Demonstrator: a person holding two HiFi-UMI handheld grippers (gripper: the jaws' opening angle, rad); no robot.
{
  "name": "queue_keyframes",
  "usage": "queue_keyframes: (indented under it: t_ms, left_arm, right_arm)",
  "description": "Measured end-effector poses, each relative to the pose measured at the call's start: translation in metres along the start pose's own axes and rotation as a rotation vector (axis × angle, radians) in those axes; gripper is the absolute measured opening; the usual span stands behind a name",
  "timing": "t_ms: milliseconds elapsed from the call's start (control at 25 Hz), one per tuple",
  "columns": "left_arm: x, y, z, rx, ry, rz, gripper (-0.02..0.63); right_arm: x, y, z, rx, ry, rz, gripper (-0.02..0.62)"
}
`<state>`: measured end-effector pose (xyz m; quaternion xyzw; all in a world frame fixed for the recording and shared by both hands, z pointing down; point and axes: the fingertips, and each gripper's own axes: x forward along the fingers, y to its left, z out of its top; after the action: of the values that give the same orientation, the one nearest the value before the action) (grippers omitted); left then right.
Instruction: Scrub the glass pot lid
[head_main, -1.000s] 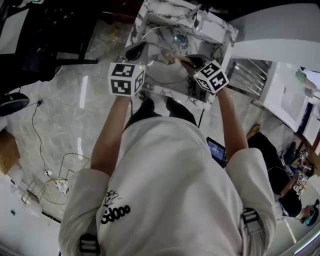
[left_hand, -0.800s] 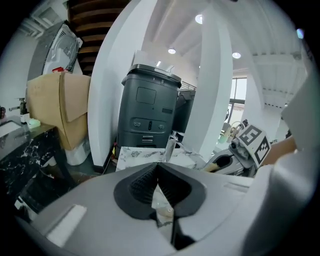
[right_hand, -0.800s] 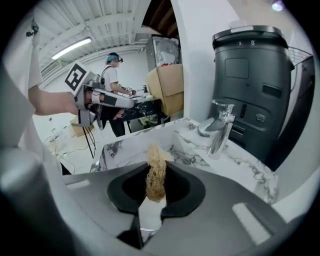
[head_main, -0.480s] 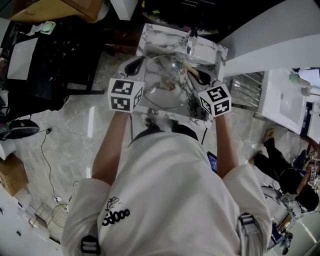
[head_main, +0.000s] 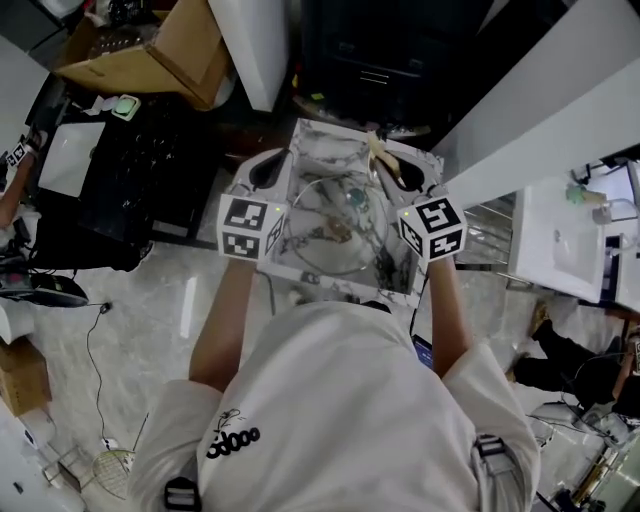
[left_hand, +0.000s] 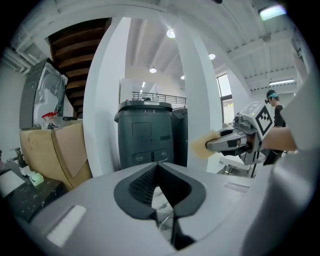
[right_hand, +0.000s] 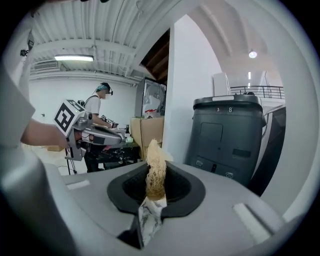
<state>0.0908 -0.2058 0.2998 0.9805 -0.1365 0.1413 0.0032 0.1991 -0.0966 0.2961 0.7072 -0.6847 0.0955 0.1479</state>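
The glass pot lid (head_main: 335, 228) lies in a marble-patterned basin (head_main: 345, 288) in front of the person, seen from above in the head view. My left gripper (head_main: 268, 168) is at the basin's left rim, raised and pointing away; in the left gripper view my left gripper (left_hand: 158, 166) has its jaws closed together with nothing between them. My right gripper (head_main: 393, 166) is at the right rim, shut on a tan loofah scrubber (right_hand: 155, 170) that sticks up from the jaws. Neither gripper touches the lid.
A dark grey bin (left_hand: 146, 135) stands beyond the basin beside a white pillar (right_hand: 186, 85). Cardboard boxes (head_main: 165, 50) and a black desk (head_main: 120, 170) lie to the left, a white table (head_main: 565, 235) to the right. Another person (right_hand: 100, 107) stands far back.
Both grippers have lifted off the lid and moved apart to the basin's two sides. The head view has shifted, so the basin now sits lower in the picture.
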Motion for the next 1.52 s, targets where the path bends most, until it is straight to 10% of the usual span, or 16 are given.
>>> queue_keyframes:
  t_ms: [640, 1520]
  left_arm:
    - [-0.030, 0.000, 0.123, 0.215, -0.201, 0.013, 0.012]
    - [-0.064, 0.004, 0.156, 0.266, -0.278, 0.058, 0.012]
  right_arm:
    - [-0.036, 0.000, 0.134, -0.161, -0.224, -0.067, 0.048]
    - [-0.050, 0.025, 0.165, -0.234, -0.267, -0.038, 0.046]
